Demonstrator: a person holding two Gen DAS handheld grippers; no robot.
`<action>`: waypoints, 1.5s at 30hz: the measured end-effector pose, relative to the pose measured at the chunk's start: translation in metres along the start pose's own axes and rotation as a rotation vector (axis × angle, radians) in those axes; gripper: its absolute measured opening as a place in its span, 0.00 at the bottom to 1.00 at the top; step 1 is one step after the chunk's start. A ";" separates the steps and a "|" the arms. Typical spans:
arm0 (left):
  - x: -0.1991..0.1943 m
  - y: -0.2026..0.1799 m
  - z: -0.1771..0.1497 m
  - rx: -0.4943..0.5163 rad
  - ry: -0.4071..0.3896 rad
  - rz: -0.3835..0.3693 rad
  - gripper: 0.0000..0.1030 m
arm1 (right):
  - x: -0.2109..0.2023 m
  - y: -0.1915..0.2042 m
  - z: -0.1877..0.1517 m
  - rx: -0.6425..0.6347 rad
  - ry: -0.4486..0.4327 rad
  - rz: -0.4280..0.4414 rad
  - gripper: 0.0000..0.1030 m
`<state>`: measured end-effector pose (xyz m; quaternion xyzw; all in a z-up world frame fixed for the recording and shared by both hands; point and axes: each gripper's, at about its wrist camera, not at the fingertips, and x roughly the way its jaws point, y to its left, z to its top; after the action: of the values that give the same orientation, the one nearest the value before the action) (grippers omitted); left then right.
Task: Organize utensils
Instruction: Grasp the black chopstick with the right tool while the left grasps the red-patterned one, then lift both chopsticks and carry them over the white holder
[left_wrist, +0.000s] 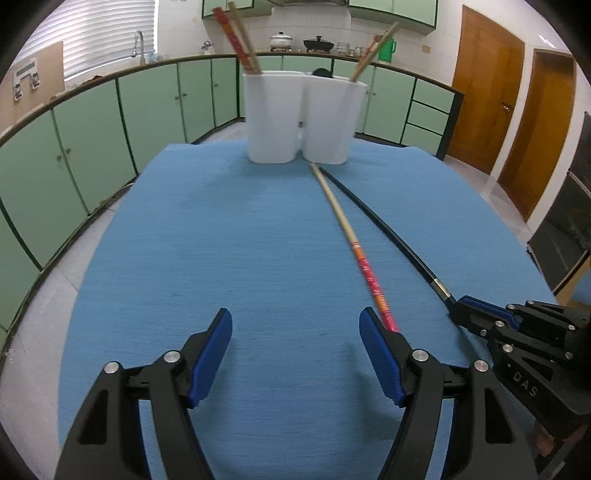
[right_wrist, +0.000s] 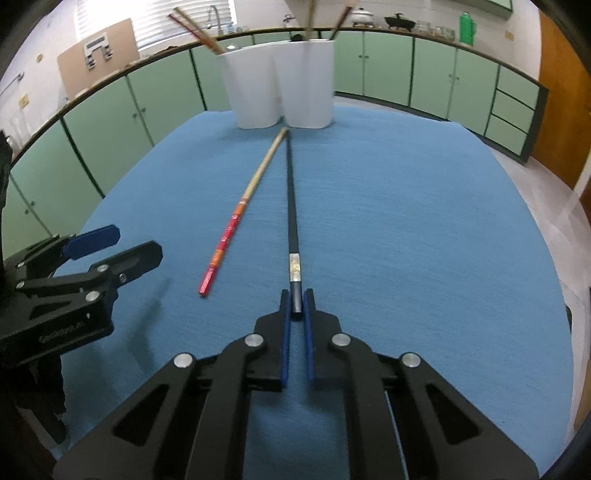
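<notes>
A white two-cup utensil holder (left_wrist: 301, 118) stands at the far end of the blue mat (left_wrist: 221, 258), with chopsticks sticking out of both cups; it also shows in the right wrist view (right_wrist: 280, 85). A red-and-wood chopstick (left_wrist: 347, 236) (right_wrist: 243, 210) and a black chopstick (left_wrist: 384, 229) (right_wrist: 292, 206) lie on the mat, tips near the holder. My right gripper (right_wrist: 296, 295) is shut on the black chopstick's near end. My left gripper (left_wrist: 295, 332) is open and empty, just left of the red chopstick's end.
Green kitchen cabinets (left_wrist: 147, 103) with a countertop run behind the table. Wooden doors (left_wrist: 487, 96) stand at the right. The mat's edges curve off left and right. In the right wrist view the left gripper (right_wrist: 92, 254) sits at the left.
</notes>
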<state>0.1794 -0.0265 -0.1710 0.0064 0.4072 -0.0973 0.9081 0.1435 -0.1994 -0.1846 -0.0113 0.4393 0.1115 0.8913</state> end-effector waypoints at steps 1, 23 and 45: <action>0.001 -0.004 0.000 -0.001 0.001 -0.007 0.68 | -0.002 -0.004 -0.001 0.006 -0.004 -0.010 0.06; 0.024 -0.045 -0.002 0.044 0.044 0.014 0.20 | -0.007 -0.036 -0.007 0.082 -0.019 -0.021 0.06; -0.017 -0.040 0.007 0.068 -0.052 0.040 0.05 | -0.029 -0.032 0.002 0.047 -0.079 -0.056 0.06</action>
<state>0.1662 -0.0630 -0.1516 0.0431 0.3797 -0.0931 0.9194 0.1348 -0.2354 -0.1634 0.0020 0.4058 0.0766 0.9108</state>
